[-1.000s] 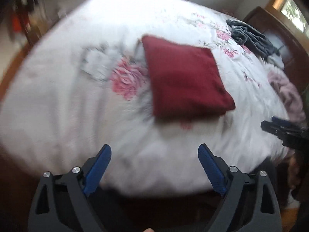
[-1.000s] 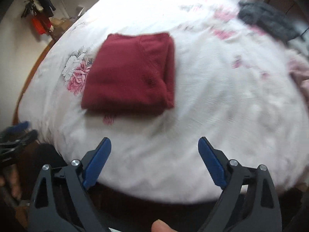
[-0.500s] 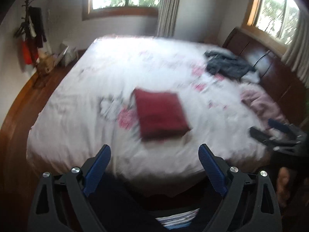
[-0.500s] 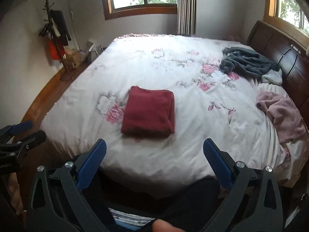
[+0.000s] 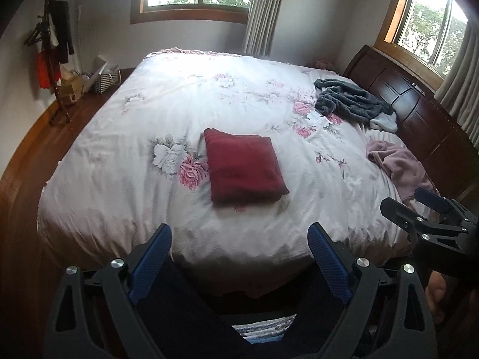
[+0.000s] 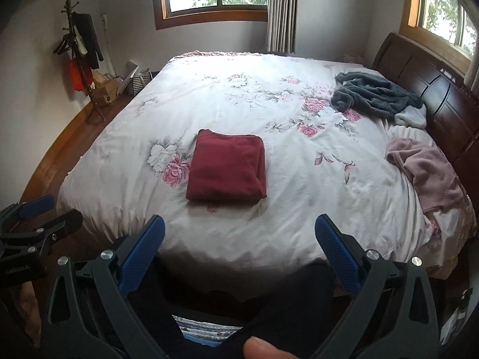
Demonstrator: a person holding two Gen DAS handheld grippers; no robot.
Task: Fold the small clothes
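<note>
Lying folded mid-bed, maroon garment [image 6: 227,167] is done; grey garment [image 6: 375,94] and pink garment [image 6: 428,170] near the headboard edge remain; both grippers' fingers [image 5: 151,261] [image 6: 143,248] released, empty.

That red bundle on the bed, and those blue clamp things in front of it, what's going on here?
A person is folding small clothes with a handheld gripper in each hand. The dark red garment lies folded into a neat square on the floral bedspread. Both the left gripper and right gripper are open, empty and held back off the bed's near edge. A grey garment and a pink one lie crumpled near the headboard, not yet folded.
</note>
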